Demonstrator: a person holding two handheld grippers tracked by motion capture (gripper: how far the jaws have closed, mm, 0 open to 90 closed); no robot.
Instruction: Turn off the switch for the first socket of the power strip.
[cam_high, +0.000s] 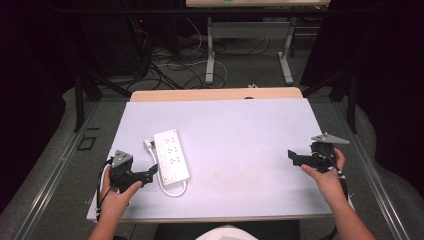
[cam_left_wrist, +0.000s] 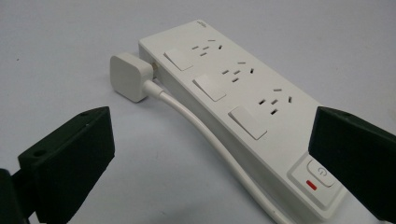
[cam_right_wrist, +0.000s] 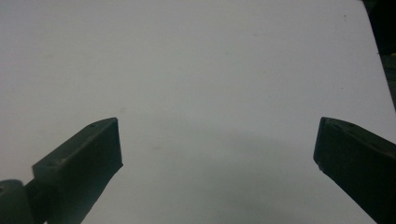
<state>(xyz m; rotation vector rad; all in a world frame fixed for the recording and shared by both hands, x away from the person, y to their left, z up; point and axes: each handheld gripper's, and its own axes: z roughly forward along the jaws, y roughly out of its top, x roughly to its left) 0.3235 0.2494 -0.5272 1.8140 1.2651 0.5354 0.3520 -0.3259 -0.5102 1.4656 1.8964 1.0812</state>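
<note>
A white power strip (cam_high: 170, 155) with three socket groups lies on the left half of the white table top (cam_high: 235, 150). Its white cable (cam_high: 175, 190) loops round the near end, and its plug (cam_high: 148, 144) lies by its left side. In the left gripper view the strip (cam_left_wrist: 243, 112), the plug (cam_left_wrist: 131, 76) and the cable (cam_left_wrist: 205, 135) lie just ahead of the jaws, and the red-marked switch (cam_left_wrist: 318, 176) is near the right jaw. My left gripper (cam_high: 150, 172) is open, just left of the strip. My right gripper (cam_high: 292, 156) is open at the table's right side, over bare surface.
The table's wooden far edge (cam_high: 215, 94) borders a floor with cables and the legs of another desk (cam_high: 247, 55). Dark frame posts stand at both sides. The table's middle and right (cam_right_wrist: 196, 70) hold nothing.
</note>
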